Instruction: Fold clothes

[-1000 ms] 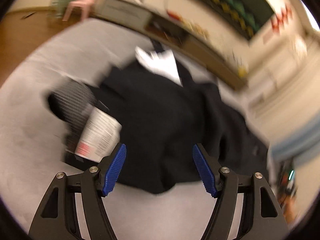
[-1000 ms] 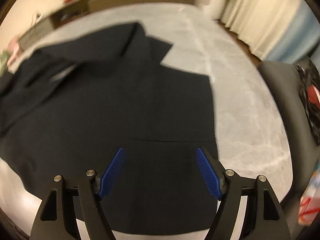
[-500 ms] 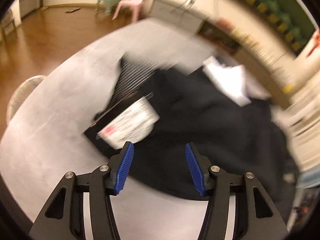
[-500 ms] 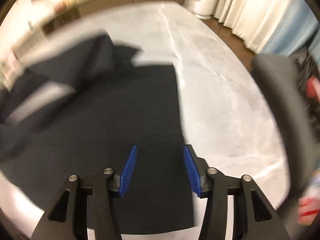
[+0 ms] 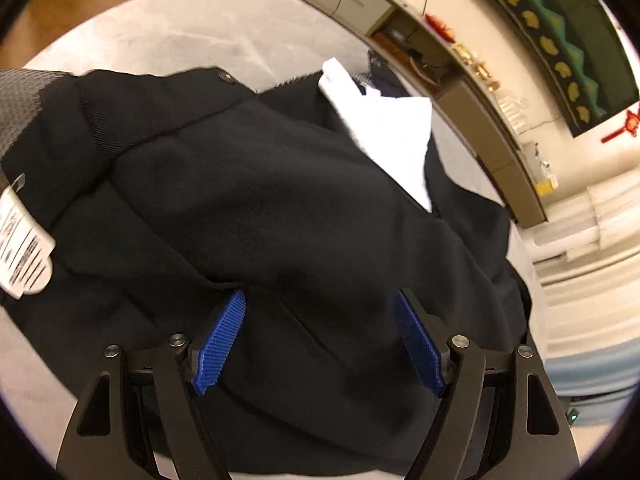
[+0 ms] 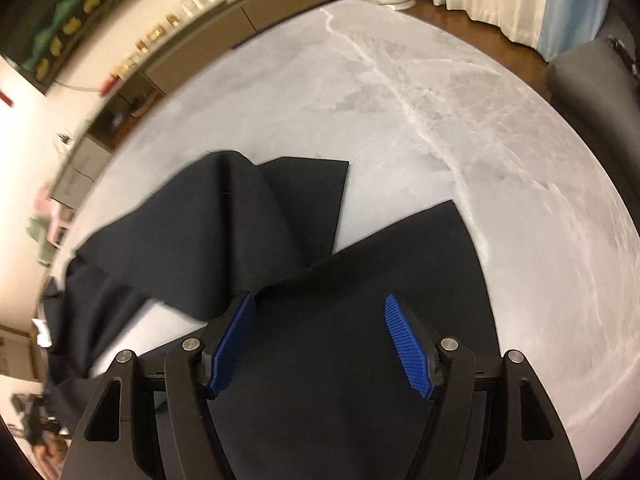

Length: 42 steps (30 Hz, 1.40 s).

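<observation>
Left wrist view: left hand-held gripper (image 5: pixel 320 344) spread wide above a rumpled pair of black trousers (image 5: pixel 256 208) heaped on the grey marbled bench (image 5: pixel 168 40), blue pads (image 5: pixel 219 350) clear of the cloth. White pocket lining (image 5: pixel 390 144) exposed beyond the trousers' far side; paper hang tag (image 5: pixel 22 248) at their left edge, near the buttoned waistband (image 5: pixel 132 120).

Right wrist view: right hand-held gripper (image 6: pixel 320 346) likewise spread, gripping nothing, over one flat trouser leg (image 6: pixel 360 320). Second trouser leg (image 6: pixel 248 232) draped and creased just beyond and left of the first, hems apart on the bench (image 6: pixel 460 120). Dark chair (image 6: pixel 592 80) past the bench's right edge.
</observation>
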Each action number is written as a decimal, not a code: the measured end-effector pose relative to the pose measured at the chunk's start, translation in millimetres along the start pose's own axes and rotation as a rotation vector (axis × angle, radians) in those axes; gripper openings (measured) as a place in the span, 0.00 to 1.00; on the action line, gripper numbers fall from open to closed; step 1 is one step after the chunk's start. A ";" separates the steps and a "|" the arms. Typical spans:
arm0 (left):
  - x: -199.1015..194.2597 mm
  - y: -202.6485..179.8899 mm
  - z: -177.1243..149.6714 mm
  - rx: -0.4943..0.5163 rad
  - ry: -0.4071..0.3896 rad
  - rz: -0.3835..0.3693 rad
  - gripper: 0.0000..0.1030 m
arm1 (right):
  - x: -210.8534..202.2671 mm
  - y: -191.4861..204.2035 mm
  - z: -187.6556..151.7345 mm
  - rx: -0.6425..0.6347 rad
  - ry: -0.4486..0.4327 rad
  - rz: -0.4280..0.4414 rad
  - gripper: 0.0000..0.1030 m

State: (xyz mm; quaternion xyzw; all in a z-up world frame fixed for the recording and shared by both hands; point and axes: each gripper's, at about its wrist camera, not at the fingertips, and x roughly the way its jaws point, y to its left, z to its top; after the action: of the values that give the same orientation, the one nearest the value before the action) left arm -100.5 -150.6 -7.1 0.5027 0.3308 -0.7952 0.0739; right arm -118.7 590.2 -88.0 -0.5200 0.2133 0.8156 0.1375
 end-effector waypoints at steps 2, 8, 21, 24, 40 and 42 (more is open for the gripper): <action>7.1 -6.4 -0.2 0.043 -0.012 0.047 0.39 | 6.7 17.1 -2.0 -0.100 -0.023 -0.088 0.30; -64.0 7.1 5.7 0.048 -0.180 -0.185 0.04 | -45.4 28.5 -4.3 -0.168 -0.202 -0.031 0.05; -135.7 120.7 -52.3 -0.144 -0.211 -0.322 0.59 | -130.4 -77.3 -111.7 0.120 -0.128 0.184 0.14; -116.0 86.4 -35.6 -0.133 -0.159 -0.324 0.70 | -121.7 -83.8 -115.4 0.207 -0.115 0.243 0.42; -153.2 -19.5 16.7 0.127 -0.382 -0.418 0.04 | -73.1 -87.1 -104.9 0.233 -0.008 0.274 0.52; -207.6 31.4 -13.2 0.075 -0.496 -0.479 0.04 | -73.2 -95.8 -105.0 0.262 -0.010 0.305 0.52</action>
State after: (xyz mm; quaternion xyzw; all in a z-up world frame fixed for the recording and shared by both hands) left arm 23.9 -211.5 151.2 0.2044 0.3821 -0.8996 -0.0553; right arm 37.8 622.0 -79.9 -0.4552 0.3932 0.7948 0.0802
